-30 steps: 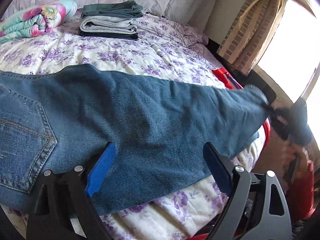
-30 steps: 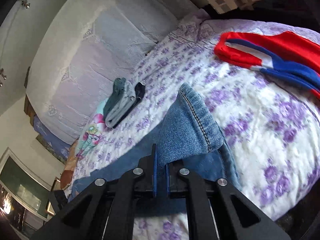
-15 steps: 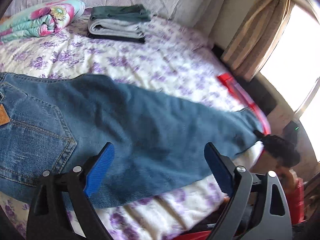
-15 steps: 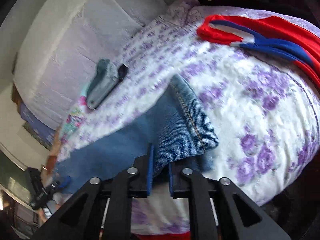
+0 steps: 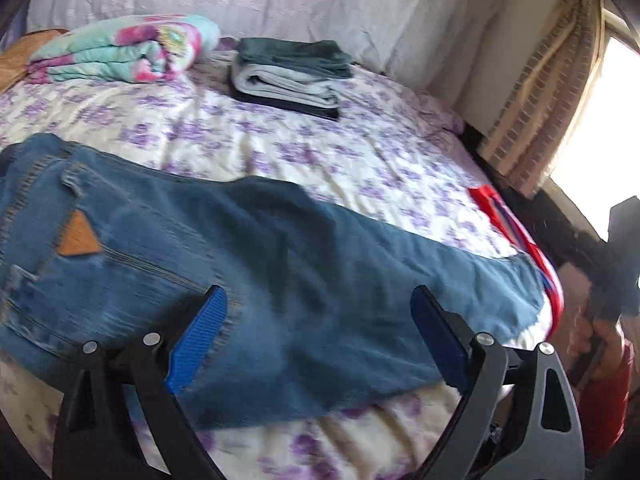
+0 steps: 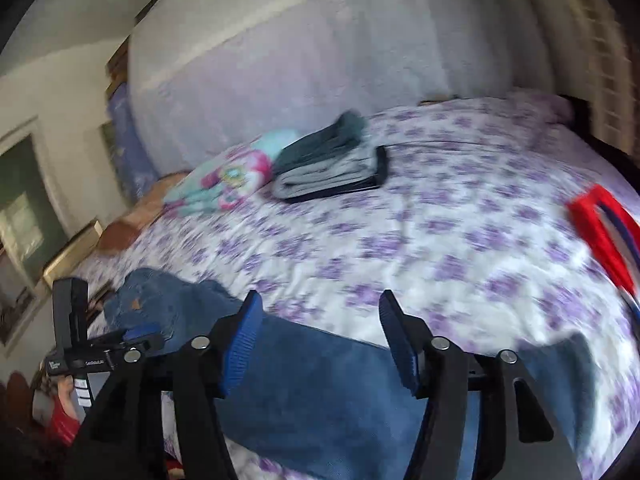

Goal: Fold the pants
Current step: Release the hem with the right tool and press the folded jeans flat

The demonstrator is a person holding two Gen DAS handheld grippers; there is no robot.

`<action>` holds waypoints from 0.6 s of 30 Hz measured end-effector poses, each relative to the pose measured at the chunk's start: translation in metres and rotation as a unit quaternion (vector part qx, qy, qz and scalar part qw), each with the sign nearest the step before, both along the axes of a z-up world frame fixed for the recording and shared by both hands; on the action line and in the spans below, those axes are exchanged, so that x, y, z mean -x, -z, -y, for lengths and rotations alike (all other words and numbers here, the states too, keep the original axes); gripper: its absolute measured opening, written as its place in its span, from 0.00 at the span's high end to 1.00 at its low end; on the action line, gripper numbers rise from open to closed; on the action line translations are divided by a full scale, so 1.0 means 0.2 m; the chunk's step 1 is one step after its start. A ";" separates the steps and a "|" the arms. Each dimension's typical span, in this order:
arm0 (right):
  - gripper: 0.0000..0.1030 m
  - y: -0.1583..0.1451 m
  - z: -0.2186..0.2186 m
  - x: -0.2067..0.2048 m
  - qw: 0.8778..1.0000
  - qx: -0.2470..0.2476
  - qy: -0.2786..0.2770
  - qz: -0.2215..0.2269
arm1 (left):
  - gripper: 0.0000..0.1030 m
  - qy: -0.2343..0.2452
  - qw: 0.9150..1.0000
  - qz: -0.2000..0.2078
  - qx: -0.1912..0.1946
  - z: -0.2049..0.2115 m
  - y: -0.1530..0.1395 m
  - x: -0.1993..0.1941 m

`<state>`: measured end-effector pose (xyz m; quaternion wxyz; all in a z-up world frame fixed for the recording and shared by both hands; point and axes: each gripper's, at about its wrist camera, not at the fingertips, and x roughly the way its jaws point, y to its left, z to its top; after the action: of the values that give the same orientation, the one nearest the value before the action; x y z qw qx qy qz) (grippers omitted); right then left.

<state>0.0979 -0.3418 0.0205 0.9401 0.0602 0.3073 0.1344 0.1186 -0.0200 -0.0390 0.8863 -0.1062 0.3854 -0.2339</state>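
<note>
With the jeans (image 5: 280,280) laid lengthwise along the bed's (image 5: 320,152) near edge, both legs stacked, the wide left claw (image 5: 316,336) and empty, opening right claw (image 6: 320,340) should probably pinch the hem at three o'clock squarely and carry it toward the waistband at nine.

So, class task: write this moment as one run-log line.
step: jeans laid flat on bed | left gripper: open, empty | right gripper: jaws opening, nothing between them | folded stack: untouched
</note>
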 end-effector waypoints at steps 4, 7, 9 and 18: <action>0.36 0.16 -0.41 -0.50 0.990 0.091 -0.093 -0.050 | 0.13 0.004 0.999 0.006 -0.036 0.01 0.08 0.01; 0.36 0.32 -0.65 -0.77 0.977 0.120 -0.144 -0.105 | 0.13 0.008 0.996 0.033 -0.080 0.05 0.11 0.07; 0.36 0.38 -0.80 -0.78 0.968 0.130 -0.181 -0.113 | 0.13 0.009 0.996 0.036 -0.085 0.05 0.11 0.08; 0.36 0.37 -0.89 -0.53 0.956 0.169 -0.228 -0.075 | 0.05 0.011 0.997 0.025 -0.069 0.04 0.11 0.04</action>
<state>0.2037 -0.1645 -0.0532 0.8554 -0.1609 0.4008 0.2861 0.1100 -0.0290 -0.0603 0.8984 -0.0350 0.3792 -0.2188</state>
